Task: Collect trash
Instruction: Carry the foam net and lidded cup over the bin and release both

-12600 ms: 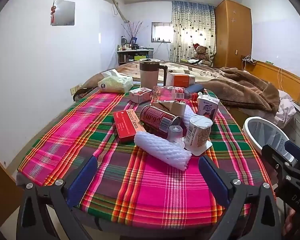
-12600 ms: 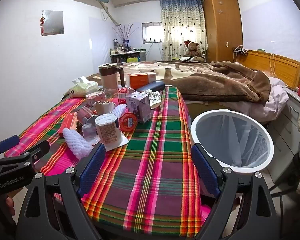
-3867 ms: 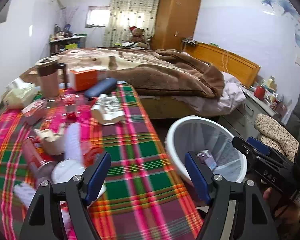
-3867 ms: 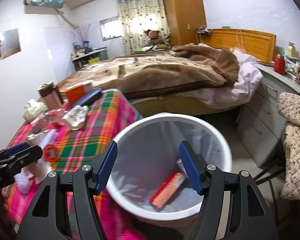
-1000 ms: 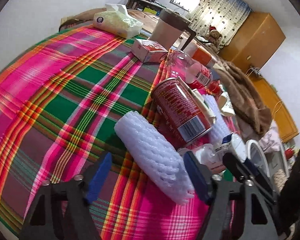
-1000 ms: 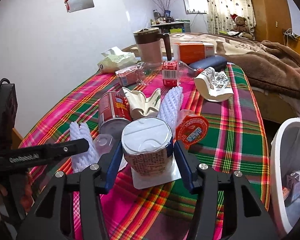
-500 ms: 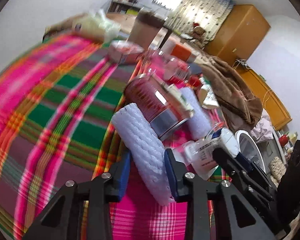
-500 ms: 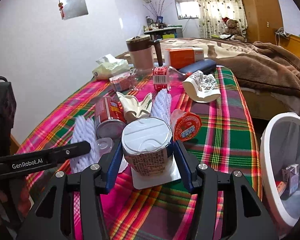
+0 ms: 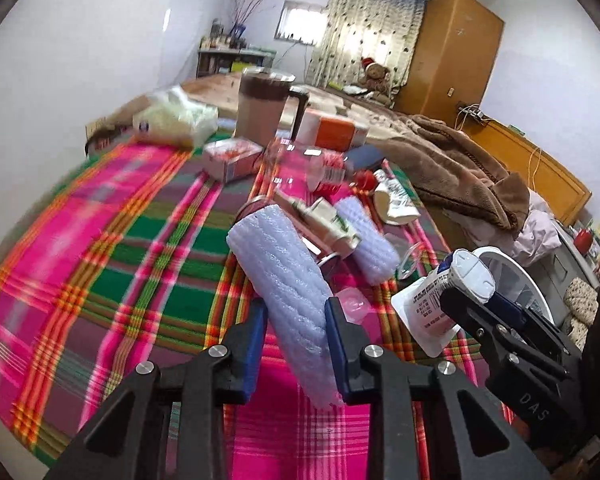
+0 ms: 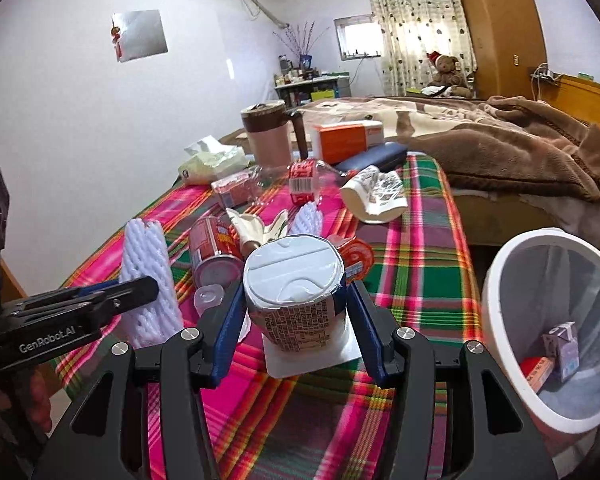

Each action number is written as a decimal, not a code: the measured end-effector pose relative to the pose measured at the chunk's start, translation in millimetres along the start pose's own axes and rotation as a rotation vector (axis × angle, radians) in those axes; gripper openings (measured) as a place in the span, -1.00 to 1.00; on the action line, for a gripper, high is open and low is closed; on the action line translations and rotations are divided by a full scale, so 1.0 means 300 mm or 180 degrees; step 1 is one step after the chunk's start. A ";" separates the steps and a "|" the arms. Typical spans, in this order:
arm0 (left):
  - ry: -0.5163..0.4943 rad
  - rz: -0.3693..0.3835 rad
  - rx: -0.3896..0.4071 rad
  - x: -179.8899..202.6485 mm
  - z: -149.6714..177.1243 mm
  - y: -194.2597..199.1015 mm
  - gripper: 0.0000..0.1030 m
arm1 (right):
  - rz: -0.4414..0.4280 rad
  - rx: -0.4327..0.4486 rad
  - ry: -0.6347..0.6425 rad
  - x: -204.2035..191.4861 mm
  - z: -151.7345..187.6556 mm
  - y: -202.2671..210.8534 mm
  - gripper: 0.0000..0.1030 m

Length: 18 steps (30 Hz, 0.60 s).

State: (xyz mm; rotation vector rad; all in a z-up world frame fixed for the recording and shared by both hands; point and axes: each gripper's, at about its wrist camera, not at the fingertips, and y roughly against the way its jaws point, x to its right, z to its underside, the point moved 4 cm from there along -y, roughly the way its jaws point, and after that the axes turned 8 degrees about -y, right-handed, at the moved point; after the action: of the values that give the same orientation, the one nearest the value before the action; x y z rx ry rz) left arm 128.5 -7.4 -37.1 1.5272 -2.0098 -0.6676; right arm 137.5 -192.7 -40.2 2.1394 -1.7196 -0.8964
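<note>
Both claws loaded, bin next

Left gripper (image 9: 296,334) pinches the foam sleeve (image 9: 284,276); right gripper (image 10: 294,316) clamps the cup (image 10: 296,300). Bin (image 10: 500,264) waits at 3 o'clock; next, carry and release.

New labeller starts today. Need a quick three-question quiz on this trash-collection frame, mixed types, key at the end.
1. True or false: the left gripper is closed on the white foam sleeve.
2. What does the right gripper hold? A) red can B) foil-lidded cup C) tissue pack
3. Fill in: the white bin already holds a small carton and a ____ box.

Key
1. True; the blue pads press the sleeve on both sides.
2. B, the foil-lidded cup; the red can lies on the cloth behind.
3. Red: the red box.
</note>
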 end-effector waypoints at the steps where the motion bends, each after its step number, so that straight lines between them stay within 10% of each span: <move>1: -0.0035 0.0024 0.0023 0.014 -0.008 0.011 -0.42 | 0.0022 0.0025 -0.0011 0.006 -0.005 0.010 0.03; 18: -0.0513 0.0275 0.0361 0.260 -0.113 0.098 -0.42 | 0.0398 0.0395 -0.0273 0.179 -0.086 0.167 0.03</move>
State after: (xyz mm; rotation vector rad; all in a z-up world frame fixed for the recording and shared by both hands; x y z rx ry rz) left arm 112.8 -78.3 16.2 1.4814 -2.2551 -0.6708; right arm 119.3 -261.5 -8.9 2.0684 -1.9753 -0.8807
